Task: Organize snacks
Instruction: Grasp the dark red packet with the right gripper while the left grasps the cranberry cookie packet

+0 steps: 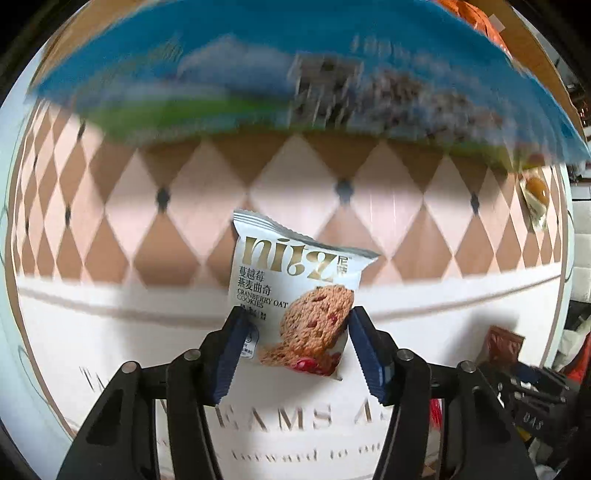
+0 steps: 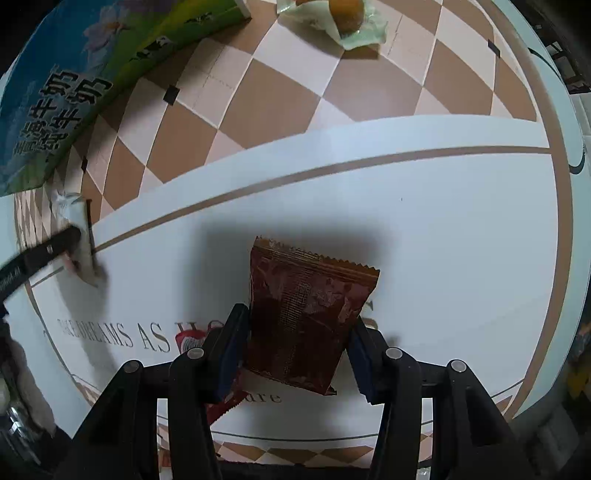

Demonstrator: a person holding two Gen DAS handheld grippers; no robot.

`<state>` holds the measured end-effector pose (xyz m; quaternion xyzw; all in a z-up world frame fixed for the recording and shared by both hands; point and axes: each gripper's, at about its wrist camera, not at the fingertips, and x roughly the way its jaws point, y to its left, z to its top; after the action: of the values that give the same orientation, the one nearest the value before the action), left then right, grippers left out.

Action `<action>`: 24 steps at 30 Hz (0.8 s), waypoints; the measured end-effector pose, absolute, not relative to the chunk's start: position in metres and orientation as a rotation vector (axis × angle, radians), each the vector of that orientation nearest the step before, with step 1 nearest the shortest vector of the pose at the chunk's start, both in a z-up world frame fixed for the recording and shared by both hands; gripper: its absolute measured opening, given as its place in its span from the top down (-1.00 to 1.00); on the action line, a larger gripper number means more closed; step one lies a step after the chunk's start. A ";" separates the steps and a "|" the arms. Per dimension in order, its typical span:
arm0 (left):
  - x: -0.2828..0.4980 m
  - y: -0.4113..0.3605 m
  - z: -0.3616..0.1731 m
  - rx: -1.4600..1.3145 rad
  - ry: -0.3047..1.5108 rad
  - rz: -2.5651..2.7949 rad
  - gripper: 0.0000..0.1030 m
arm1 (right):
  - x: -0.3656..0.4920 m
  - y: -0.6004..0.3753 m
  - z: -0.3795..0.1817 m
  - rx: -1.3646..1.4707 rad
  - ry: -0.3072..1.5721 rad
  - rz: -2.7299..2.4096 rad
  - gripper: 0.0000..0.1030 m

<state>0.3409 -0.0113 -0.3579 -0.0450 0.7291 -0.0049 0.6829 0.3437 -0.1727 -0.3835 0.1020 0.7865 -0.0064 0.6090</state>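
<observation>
Two packets: one pinched in each claw, both hanging above the table; nothing yet set in a final place
Left gripper (image 1: pixel 293 332): pads pressed on either side of the white cookie packet (image 1: pixel 295 295), gripping its lower half; the sealed top edge points away from the camera
Right gripper (image 2: pixel 295 343): jaws drawn tight on the dark red packet (image 2: pixel 306 317), held near its lower end; crimped top edge free
Table (image 2: pixel 424 229): white cloth with a brown line and printed lettering, diamond pattern beyond
Blue box (image 1: pixel 258 74): close ahead of the left claw, blurred; seen again at the right-wrist view's upper left
Wrapped pastry (image 2: pixel 347 18): lying on the diamond pattern, well apart from both claws
Red wrapper (image 2: pixel 190 339): on the cloth, partly hidden behind the right claw's finger
Step in hand: by my reading, carrying, both snacks picked up
Next move: probably take each packet to its group or container; where that is I cannot tell; lower before letting go, since thin packets slip and tilt
</observation>
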 end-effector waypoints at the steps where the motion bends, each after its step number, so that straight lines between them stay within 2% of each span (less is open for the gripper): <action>1: 0.334 -0.011 -0.359 -0.106 1.645 -0.004 -0.05 | 0.344 -0.175 -0.383 0.236 1.819 -0.011 -0.05; 8: 0.306 -0.021 -0.366 -0.136 1.668 0.018 -0.08 | 0.337 -0.178 -0.381 0.233 1.828 0.005 -0.05; 14: 0.314 0.005 -0.383 -0.118 1.694 0.024 -0.47 | 0.339 -0.188 -0.384 0.268 1.858 -0.004 -0.09; 16: 0.319 0.007 -0.388 -0.109 1.697 0.020 -0.50 | 0.339 -0.194 -0.385 0.276 1.873 -0.013 -0.12; 19: 0.324 -0.005 -0.390 -0.058 1.684 0.028 -0.53 | 0.341 -0.199 -0.386 0.287 1.883 -0.024 -0.29; 24: 0.327 -0.019 -0.390 -0.063 1.675 0.034 -0.55 | 0.341 -0.202 -0.386 0.288 1.886 -0.029 -0.33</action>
<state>0.3273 -0.0191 -0.3900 -0.0279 0.7429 0.0149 0.6686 0.3410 -0.2024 -0.3855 0.1229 0.8064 -0.0124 0.5784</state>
